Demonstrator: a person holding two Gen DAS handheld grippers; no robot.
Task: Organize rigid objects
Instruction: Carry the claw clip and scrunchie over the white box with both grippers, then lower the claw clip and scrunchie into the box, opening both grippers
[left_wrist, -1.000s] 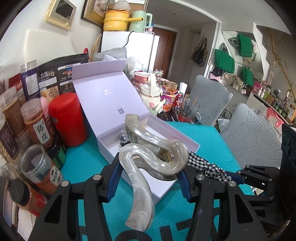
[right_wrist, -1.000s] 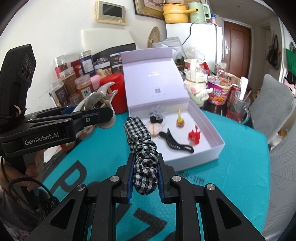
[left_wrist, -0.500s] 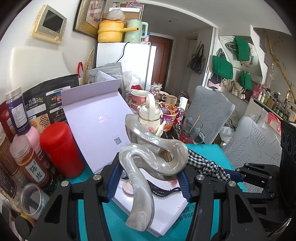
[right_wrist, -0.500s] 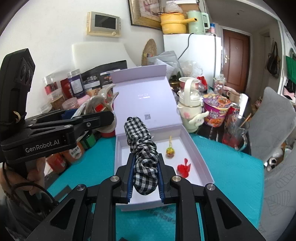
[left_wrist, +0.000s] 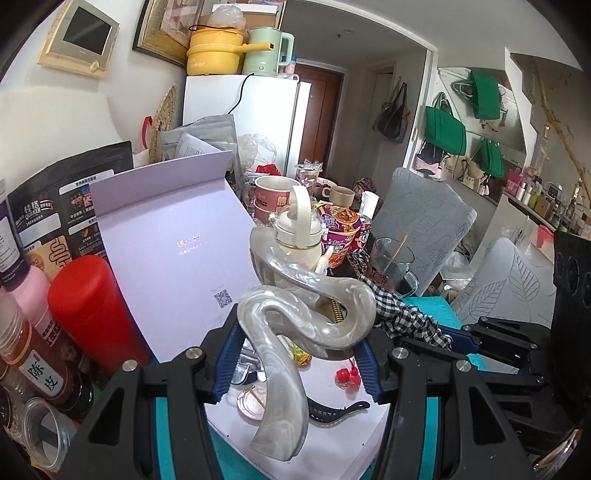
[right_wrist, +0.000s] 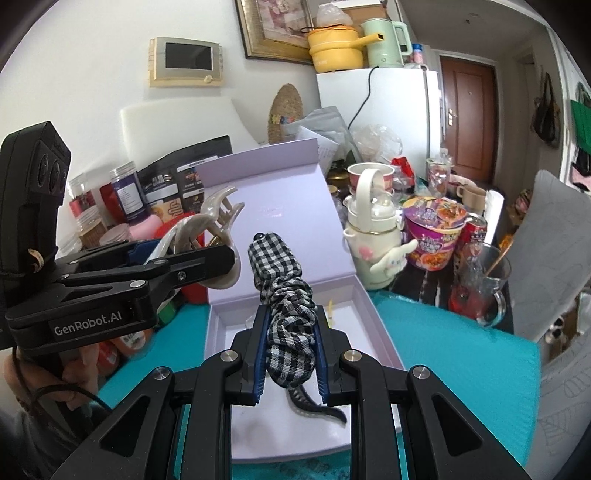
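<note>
your left claw (left_wrist: 295, 354) is pinching a large pearly marbled hair clip (left_wrist: 291, 332), its blue pads pressed against the clip's looped body while one curved arm hangs down toward 6 o'clock over the open lilac box (left_wrist: 177, 258). your right claw (right_wrist: 290, 354) is pinching a black-and-white checked scrunchie (right_wrist: 286, 299), which stands up between the blue pads and points toward 12 o'clock, also above the box (right_wrist: 373, 321). in the right wrist view your left claw (right_wrist: 221, 254) sits at 9 o'clock, the clip's (right_wrist: 218, 210) teeth fanning upward just beside the box's raised lid. inside the box tray, in the left wrist view, a black hair clip (left_wrist: 332, 411) lies at about 5 o'clock, a small red piece (left_wrist: 347, 376) sits at 3 o'clock of your claw, and a round pinkish piece (left_wrist: 251, 402) lies at 7 o'clock. the box rests on a teal table (right_wrist: 461, 354). a red canister (left_wrist: 88, 314) stands at 9 o'clock just beside the lid, with spice jars (left_wrist: 37, 354) further left. a white kettle-shaped bottle (right_wrist: 373, 236) and an instant noodle cup (right_wrist: 436, 232) stand at 2 o'clock beyond the box.
</note>
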